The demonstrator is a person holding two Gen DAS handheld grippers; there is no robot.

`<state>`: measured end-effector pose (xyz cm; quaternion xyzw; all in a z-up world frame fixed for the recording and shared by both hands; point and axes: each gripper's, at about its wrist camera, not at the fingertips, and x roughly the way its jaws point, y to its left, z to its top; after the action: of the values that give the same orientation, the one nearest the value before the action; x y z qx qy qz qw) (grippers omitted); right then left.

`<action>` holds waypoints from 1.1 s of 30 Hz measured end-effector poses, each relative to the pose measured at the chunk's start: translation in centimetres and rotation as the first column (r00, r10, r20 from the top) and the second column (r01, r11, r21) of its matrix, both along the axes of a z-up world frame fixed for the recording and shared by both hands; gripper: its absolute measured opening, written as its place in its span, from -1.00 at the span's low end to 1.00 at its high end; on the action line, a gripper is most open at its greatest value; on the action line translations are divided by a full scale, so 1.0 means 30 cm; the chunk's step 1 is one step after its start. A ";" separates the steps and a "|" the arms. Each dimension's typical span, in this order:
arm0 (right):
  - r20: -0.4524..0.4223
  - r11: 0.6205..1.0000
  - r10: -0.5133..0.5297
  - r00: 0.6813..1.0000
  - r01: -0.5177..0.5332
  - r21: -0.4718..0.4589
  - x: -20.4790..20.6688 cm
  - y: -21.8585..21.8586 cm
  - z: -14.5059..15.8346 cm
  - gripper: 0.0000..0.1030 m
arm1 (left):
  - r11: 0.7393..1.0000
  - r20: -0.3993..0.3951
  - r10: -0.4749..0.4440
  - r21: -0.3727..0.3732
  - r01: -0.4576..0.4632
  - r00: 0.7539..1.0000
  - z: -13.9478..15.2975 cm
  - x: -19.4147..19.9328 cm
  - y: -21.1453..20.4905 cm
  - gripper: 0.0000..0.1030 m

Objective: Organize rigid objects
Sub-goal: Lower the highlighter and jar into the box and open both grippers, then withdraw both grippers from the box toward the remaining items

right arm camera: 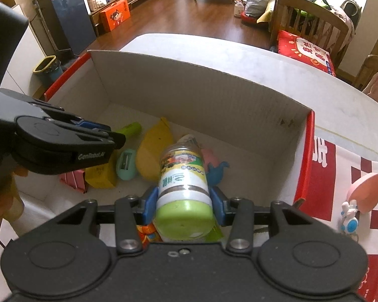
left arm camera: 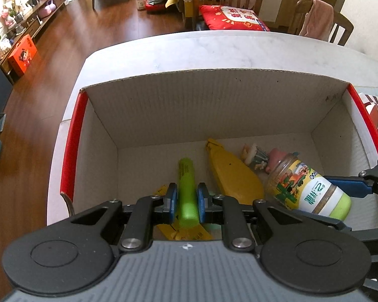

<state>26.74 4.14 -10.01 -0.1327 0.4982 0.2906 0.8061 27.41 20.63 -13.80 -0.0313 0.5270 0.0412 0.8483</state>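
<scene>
An open cardboard box with red edges stands on the white table. My left gripper is shut on a green highlighter and holds it inside the box, above the floor. My right gripper is shut on a jar with a green lid and holds it over the box; the jar also shows in the left wrist view. On the box floor lie a yellow banana-shaped toy, a teal sharpener, yellow packets and a small figurine.
A red-and-white checked cloth lies right of the box with a pink scoop and a small blue-white toy on it. Wooden chairs with a red cushion stand behind the table. A bin stands on the floor at left.
</scene>
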 end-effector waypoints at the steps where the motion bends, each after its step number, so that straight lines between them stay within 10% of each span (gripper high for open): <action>1: -0.002 1.000 -0.002 1.000 0.002 0.004 -0.001 -0.004 0.004 -0.14 | 1.000 -0.002 0.001 -0.003 -0.001 1.000 0.001 -0.002 0.000 -0.68; 33: 0.080 0.982 0.079 0.994 -0.092 0.166 -0.186 -0.224 0.260 0.40 | 0.998 0.170 0.033 -0.065 -0.022 0.985 0.238 -0.233 -0.122 -0.67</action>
<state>21.14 -2.59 -2.22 -0.0954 0.4358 0.3613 0.8188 20.42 16.98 -6.67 -0.0688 0.4528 0.0335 0.8883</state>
